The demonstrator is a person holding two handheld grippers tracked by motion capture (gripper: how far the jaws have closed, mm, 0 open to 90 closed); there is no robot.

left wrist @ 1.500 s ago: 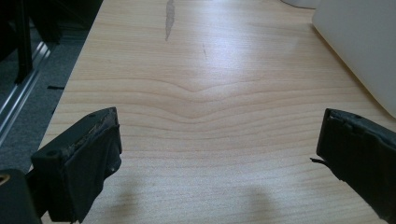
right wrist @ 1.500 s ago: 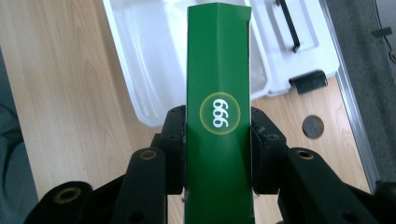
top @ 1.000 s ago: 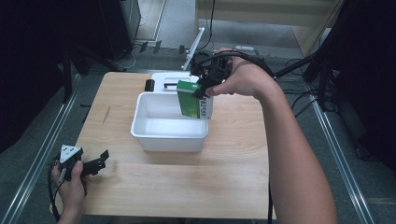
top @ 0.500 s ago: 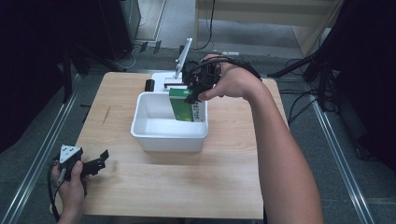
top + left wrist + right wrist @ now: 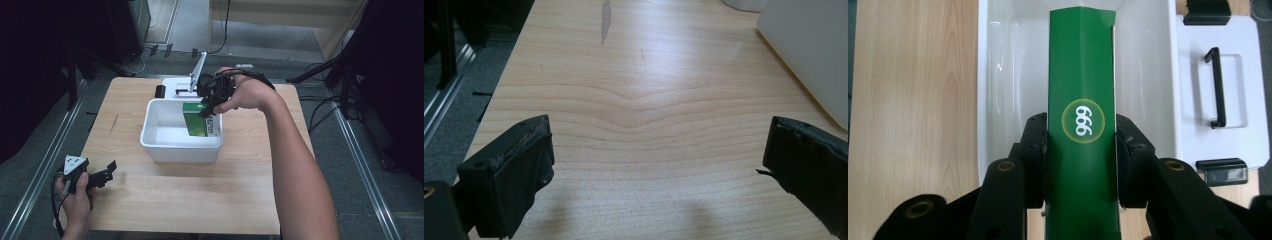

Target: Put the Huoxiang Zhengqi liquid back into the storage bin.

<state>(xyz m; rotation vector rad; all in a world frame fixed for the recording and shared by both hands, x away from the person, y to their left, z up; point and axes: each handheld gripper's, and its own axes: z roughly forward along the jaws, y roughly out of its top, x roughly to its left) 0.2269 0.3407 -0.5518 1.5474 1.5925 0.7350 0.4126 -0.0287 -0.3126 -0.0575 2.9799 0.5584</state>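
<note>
The right gripper (image 5: pixel 212 102), just above centre of the high view, has its jaws closed on the narrow sides of a green box (image 5: pixel 198 120) marked 999. The box hangs inside the white bin (image 5: pixel 180 147), by its right wall, long axis running straight away from the jaws toward the bin floor in the right gripper view. Judging from that, the box looks set to be lowered along its own length. The left gripper (image 5: pixel 95 176) sits at the lower left over bare bench (image 5: pixel 200 200), jaws wide and empty, well apart from the bin.
</note>
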